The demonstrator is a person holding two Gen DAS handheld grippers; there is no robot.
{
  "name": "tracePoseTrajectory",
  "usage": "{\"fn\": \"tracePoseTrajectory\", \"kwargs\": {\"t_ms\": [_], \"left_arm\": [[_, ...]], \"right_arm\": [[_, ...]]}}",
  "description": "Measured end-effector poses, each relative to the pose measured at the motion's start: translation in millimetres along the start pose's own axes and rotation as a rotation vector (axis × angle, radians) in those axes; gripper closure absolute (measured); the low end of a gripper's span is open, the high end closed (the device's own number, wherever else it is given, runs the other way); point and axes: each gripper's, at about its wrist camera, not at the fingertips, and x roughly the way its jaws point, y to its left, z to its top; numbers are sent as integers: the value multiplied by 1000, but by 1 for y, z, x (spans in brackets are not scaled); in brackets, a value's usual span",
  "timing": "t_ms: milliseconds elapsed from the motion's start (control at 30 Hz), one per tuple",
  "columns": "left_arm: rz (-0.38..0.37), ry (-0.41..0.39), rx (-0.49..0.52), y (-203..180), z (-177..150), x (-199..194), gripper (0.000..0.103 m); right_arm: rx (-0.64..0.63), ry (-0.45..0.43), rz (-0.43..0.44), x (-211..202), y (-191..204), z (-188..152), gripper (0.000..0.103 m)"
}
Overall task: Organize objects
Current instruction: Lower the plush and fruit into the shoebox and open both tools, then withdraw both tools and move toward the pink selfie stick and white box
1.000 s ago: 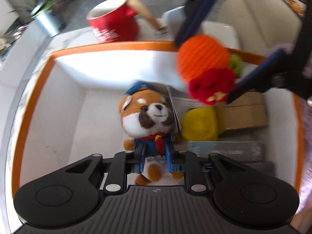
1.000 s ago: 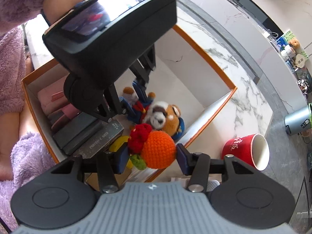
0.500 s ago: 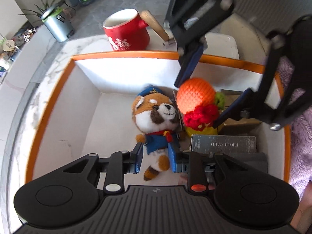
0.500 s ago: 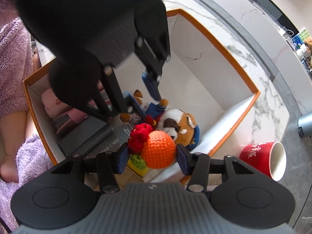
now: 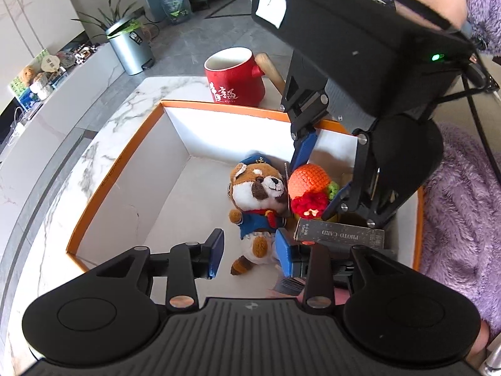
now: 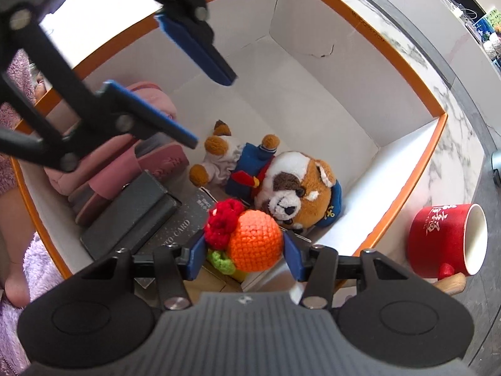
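The left gripper (image 5: 249, 257) is hanging over the orange-rimmed box (image 5: 119, 163); its fingers have just been opening and are clear of the red panda plush (image 5: 256, 194) lying inside. To the right, the right gripper (image 6: 242, 255) is holding the crocheted orange (image 6: 255, 239) pinched at mid-width, low in the box beside the plush. Best to ease it into the gap before releasing. The grey box (image 5: 339, 237) is reading "PHOTO CARD".

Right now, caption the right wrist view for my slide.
Right gripper lowers a crocheted orange into the orange-rimmed box beside a plush red panda.
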Motion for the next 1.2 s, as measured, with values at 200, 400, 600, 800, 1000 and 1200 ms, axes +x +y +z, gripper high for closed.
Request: {"fn": "tracePoseTrajectory", "kwargs": {"t_ms": [200,400,600,800,1000,1200], "left_arm": [[20,-22,-27,0,-7,-18,58],[38,-50,-72,2,-15,-43,57],[103,-111,-223,15,-35,-79,50],[246,-139,-406,43,-76,-119,50],[338,-77,-586,74,-126,-135,49],[362,-64,-741,104,-166,-124,47]], "right_arm": [[8,13,-18,-3,2,-2,41],[12,-14,-49,-21,7,-5,41],[79,-166,-107,-61,13,-3,39],[178,-364,-96,-95,21,35,31],[128,-465,-138,-106,46,82,32],[103,-461,-91,-80,56,129,42]]}}
